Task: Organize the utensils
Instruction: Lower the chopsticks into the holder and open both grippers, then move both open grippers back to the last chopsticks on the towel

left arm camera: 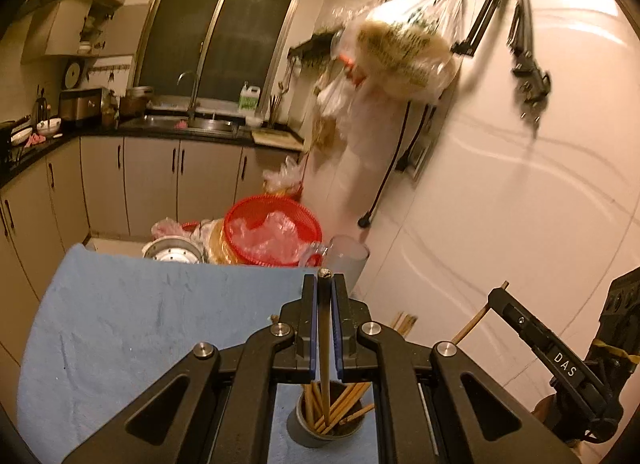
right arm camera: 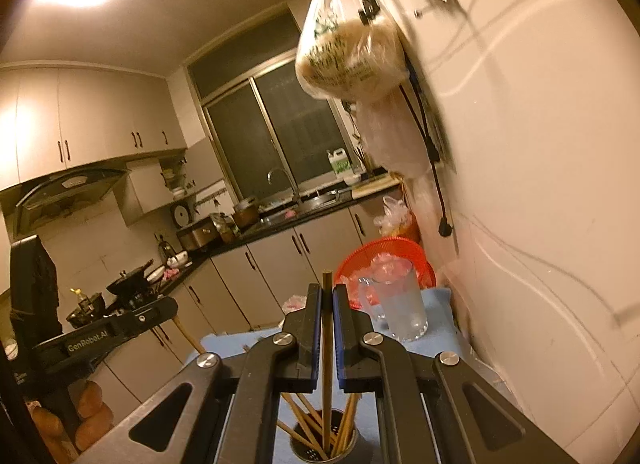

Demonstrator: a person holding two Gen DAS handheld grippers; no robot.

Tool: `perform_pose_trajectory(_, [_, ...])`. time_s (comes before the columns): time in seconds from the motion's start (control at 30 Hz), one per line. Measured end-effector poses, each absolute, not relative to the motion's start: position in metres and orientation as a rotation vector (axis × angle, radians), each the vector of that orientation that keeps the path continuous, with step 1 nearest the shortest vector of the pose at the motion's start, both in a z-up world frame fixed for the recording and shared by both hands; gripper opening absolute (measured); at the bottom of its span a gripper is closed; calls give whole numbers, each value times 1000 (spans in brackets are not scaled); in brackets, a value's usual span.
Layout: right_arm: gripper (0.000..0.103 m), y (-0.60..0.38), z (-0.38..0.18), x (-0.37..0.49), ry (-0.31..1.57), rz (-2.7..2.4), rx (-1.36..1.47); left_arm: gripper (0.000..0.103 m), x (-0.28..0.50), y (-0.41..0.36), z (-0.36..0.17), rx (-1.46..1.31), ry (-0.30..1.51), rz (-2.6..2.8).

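Observation:
My left gripper (left arm camera: 324, 284) is shut on a dark-handled chopstick (left arm camera: 325, 344) that stands upright with its lower end in the grey metal holder (left arm camera: 316, 430) full of several wooden chopsticks (left arm camera: 348, 400). My right gripper (right arm camera: 327, 296) is shut on a wooden chopstick (right arm camera: 327, 344), also upright with its lower end in the holder (right arm camera: 324, 448). Both grippers hang over the holder on the blue cloth (left arm camera: 132, 324). The right gripper (left arm camera: 496, 296) shows at the right of the left wrist view, the left gripper (right arm camera: 164, 306) at the left of the right wrist view.
A clear glass mug (right arm camera: 400, 304) stands on the cloth by the white wall (left arm camera: 520, 203). Behind the table edge are a red basket (left arm camera: 272, 229) with plastic bags and a metal pot (left arm camera: 172, 254). A few loose chopsticks (left arm camera: 404, 322) lie near the wall. Cabinets and sink are far back.

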State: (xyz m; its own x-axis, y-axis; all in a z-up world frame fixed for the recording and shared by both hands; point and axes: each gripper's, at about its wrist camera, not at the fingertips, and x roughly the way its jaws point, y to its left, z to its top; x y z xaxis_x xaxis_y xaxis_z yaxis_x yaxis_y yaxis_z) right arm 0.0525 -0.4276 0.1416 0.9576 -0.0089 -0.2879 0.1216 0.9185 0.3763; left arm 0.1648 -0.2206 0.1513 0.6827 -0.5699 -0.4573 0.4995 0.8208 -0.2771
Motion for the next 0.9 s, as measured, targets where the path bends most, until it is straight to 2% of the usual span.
perform_pose_trajectory(0.53, [8, -434, 83, 90, 444, -57, 470, 7, 179, -237, 111, -83, 643, -620])
perform_pose_trajectory(0.67, [8, -436, 82, 90, 457, -53, 481, 13, 181, -236, 112, -91, 652, -626])
perform_pose_trajectory(0.73, [8, -437, 85, 85, 445, -49, 486, 21, 180, -233, 115, -96, 644, -621])
perform_pose_trajectory(0.9, [9, -431, 99, 61, 409, -31, 495, 21, 167, -213, 124, -120, 621, -620])
